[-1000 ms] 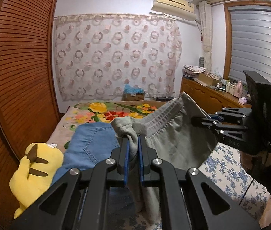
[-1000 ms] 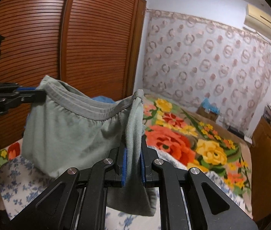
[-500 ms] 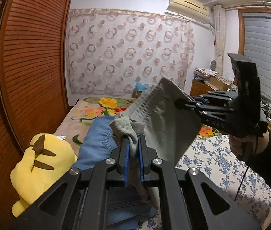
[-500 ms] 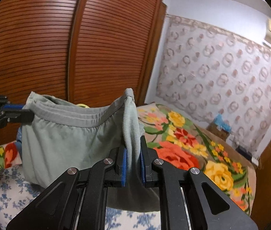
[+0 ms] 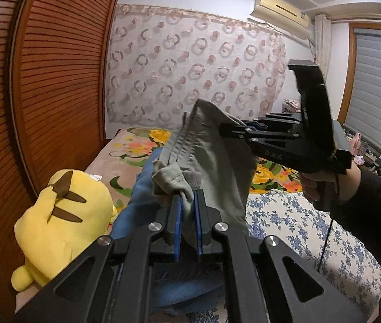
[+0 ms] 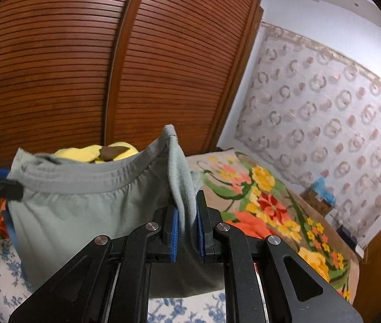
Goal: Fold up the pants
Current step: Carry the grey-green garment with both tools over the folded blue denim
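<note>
Wooden wardrobe doors (image 5: 55, 86) standing far left. Yellow plush toy (image 5: 61, 220) lying on bed beside them, next to blue jeans (image 5: 142, 196). Your left gripper (image 5: 187, 207) is clamping one corner of grey pants (image 5: 217, 158) at waistband; pads pressing fabric. You're holding pants up above bed, waistband stretching between both grippers. Your right gripper (image 6: 187, 220) is pinching opposite waistband corner, jaws closed on cloth. Floral blanket (image 6: 265, 204) lying right.
</note>
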Demonstrator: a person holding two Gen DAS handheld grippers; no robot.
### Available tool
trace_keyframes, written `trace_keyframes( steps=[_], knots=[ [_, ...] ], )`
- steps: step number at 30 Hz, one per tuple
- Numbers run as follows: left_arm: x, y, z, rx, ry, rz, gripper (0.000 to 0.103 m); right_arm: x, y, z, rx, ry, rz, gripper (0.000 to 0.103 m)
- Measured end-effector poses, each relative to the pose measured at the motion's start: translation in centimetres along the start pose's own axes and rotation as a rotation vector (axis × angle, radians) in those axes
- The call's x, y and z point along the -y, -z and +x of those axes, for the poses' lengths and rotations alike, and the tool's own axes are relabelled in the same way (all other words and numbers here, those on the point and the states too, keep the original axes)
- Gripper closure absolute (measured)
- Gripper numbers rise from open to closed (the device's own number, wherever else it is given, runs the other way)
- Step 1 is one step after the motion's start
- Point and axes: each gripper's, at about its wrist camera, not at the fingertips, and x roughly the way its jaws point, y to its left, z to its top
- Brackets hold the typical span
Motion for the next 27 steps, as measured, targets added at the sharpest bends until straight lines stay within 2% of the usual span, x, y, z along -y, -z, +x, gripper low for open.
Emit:
trace_keyframes(
  steps=[9,13,23,24,27],
  knots=[
    [-1.7,2.1,1.3,-0.03,-0.061,-0.06,0.097,-1.5,0.1,3.2,-0.043,-0.021,-0.024,0.094],
    [-1.9,2.2,1.6,-0.04,-0.063,-0.082,0.097,-1.4,0.1,4.7,-0.072,-0.029,-0.001,0.094],
    [-1.5,2.3,1.4,-0.041,-0.066,-0.08,0.097,-0.5,-0.3,5.9,-0.051,-0.032,0.081,0.094],
    [-1.6,2.3,1.4,-0.042,-0.066,-0.082,0.097,-0.4,-0.3,6.1,-0.054,-0.038,0.087,0.092],
    [-1.9,2.4,1.5,-0.047,-0.071,-0.085,0.097,0.0,-0.5,6.7,-0.067,0.005,0.111,0.075]
  ],
)
